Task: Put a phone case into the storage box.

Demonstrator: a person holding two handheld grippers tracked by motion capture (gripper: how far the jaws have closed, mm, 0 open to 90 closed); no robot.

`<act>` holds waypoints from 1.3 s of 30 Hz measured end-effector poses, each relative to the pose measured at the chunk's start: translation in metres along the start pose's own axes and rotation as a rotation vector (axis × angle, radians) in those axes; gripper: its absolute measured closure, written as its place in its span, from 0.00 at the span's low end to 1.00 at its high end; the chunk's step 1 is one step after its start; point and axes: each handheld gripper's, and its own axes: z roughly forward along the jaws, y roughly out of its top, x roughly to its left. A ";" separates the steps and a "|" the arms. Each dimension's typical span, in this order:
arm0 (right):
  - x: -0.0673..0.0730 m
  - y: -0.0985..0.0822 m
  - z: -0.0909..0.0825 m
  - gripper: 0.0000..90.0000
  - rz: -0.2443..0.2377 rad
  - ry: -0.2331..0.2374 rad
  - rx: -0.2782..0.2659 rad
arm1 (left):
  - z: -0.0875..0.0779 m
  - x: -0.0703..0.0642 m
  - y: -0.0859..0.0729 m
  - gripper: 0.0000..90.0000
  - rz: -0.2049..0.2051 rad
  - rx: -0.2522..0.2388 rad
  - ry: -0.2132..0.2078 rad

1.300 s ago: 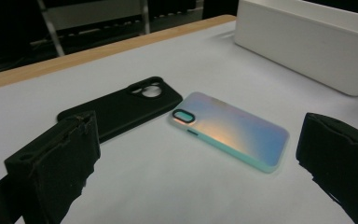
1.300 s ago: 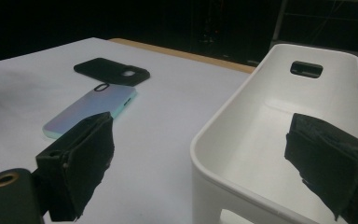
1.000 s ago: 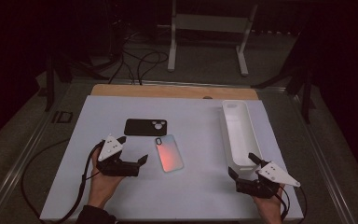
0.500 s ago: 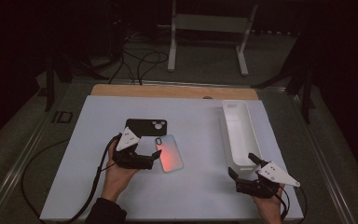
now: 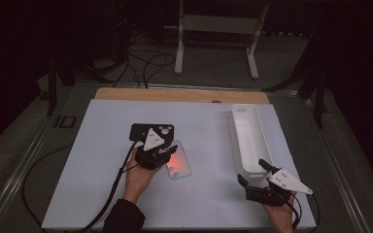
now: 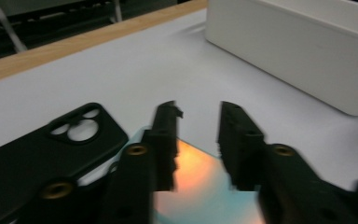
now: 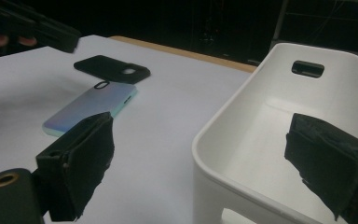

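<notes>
Lying flat near the middle of the table (image 5: 102,194), the pastel phone case (image 5: 180,167) glows orange and teal, its camera cutout turned toward the far edge. The left hand-held gripper (image 5: 164,154) sits over the case's far left corner, and its jaws have just been closing. In the left gripper view the two black jaws stand a narrow gap apart above the case's shiny surface, with nothing pinched between them; whether the tips touch the case I cannot tell. The left hand (image 5: 138,177) comes in from the near edge behind it, a cable trailing back toward the near left corner.

Just beside the pastel case, on its far left side, lies a black phone case (image 5: 143,131), back up, with its round camera holes showing. The two cases look to be touching or nearly so at one corner.

Toward the right edge stands a long white bin (image 5: 249,141), running from the far side toward the near side. The right hand-held gripper (image 5: 252,174) rests at the bin's near end, jaws wide apart and holding nothing, one on each side of the bin's near wall in the right gripper view.
</notes>
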 end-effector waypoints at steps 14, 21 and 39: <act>0.001 0.000 0.001 0.09 -0.001 0.000 0.004 | 0.052 -0.020 -0.005 1.00 0.024 0.164 -0.058; 0.001 0.000 0.001 0.09 -0.003 0.003 0.006 | 0.075 -0.031 -0.005 1.00 0.033 0.237 -0.080; 0.001 -0.001 0.001 0.09 -0.006 0.003 0.009 | 0.089 -0.044 -0.011 1.00 0.064 0.330 -0.082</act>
